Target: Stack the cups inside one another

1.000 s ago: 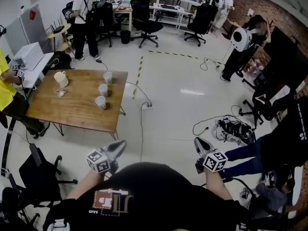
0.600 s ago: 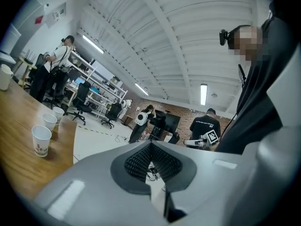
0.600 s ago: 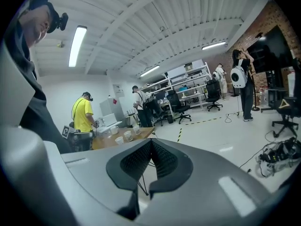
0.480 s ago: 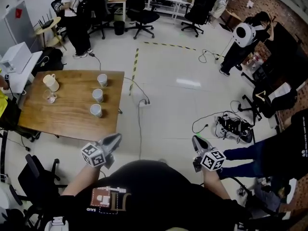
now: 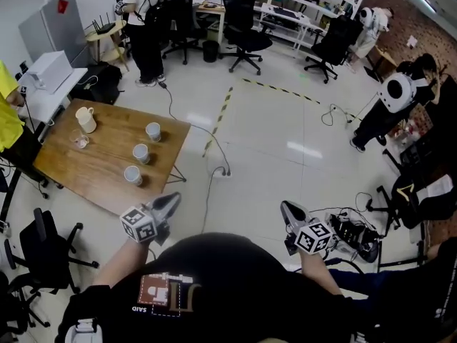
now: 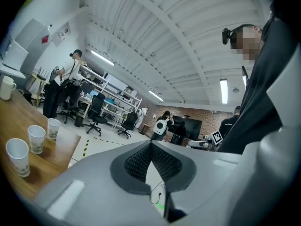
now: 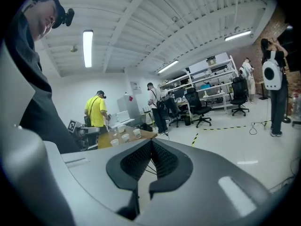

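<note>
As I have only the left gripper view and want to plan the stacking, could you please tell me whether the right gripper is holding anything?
Observer: No. The right gripper is shut, and its own view shows nothing between its jaws.
Operator: Thank you. Is there anything on the wooden table that my view cuts off at its left edge?
Observer: Yes. The head view shows what looks like a small clear glass standing close beside the cream mug.
</note>
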Action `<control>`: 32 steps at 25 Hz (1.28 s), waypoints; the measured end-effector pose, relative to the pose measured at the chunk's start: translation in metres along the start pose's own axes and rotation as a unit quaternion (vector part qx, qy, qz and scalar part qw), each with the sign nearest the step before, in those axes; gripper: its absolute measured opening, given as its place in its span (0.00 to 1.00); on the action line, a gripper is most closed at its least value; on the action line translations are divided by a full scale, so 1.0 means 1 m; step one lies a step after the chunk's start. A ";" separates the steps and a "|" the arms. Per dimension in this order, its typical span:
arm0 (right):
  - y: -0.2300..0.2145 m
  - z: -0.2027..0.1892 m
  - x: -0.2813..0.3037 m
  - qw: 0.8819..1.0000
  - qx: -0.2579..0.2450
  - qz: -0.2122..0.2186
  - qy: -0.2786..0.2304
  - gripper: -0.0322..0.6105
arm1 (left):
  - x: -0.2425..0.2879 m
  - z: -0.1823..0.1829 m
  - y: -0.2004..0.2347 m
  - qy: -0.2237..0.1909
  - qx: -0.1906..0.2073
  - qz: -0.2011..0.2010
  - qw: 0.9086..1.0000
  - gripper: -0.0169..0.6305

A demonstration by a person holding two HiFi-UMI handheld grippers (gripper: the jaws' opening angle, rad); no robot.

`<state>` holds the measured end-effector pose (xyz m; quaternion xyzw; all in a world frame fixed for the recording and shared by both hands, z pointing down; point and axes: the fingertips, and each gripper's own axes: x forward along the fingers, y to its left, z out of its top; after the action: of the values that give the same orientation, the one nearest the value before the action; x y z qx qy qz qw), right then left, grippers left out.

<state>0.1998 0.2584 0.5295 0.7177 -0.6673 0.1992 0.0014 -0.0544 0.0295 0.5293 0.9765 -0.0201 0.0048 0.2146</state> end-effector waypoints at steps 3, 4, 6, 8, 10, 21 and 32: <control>-0.028 0.017 0.009 1.000 -0.009 0.017 -0.002 0.07 | 0.030 0.003 -0.005 -0.009 -0.001 0.009 1.000 0.03; -0.038 0.019 0.012 1.000 -0.008 0.018 -0.001 0.07 | 0.039 0.003 -0.006 -0.009 -0.002 0.009 1.000 0.03; -0.054 0.019 0.022 1.000 -0.002 0.018 0.004 0.07 | 0.050 0.005 -0.003 -0.006 -0.003 0.010 1.000 0.03; -0.064 0.021 0.037 1.000 0.001 0.020 0.011 0.07 | 0.056 0.007 0.010 -0.003 -0.004 0.015 1.000 0.03; -0.072 0.025 0.056 1.000 0.000 0.019 0.017 0.07 | 0.063 0.010 0.027 -0.003 -0.009 0.020 1.000 0.03; -0.098 0.108 0.213 0.998 -0.041 0.033 0.024 0.07 | 0.117 0.039 0.134 0.010 -0.025 -0.009 1.000 0.03; -0.139 0.142 0.408 0.968 -0.090 0.216 0.095 0.07 | 0.130 0.056 0.214 -0.056 -0.037 0.178 0.982 0.03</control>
<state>0.3852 -0.1554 0.5531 0.5315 -0.8184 0.2009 0.0863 0.0663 -0.1936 0.5703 0.9475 -0.2058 -0.0121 0.2446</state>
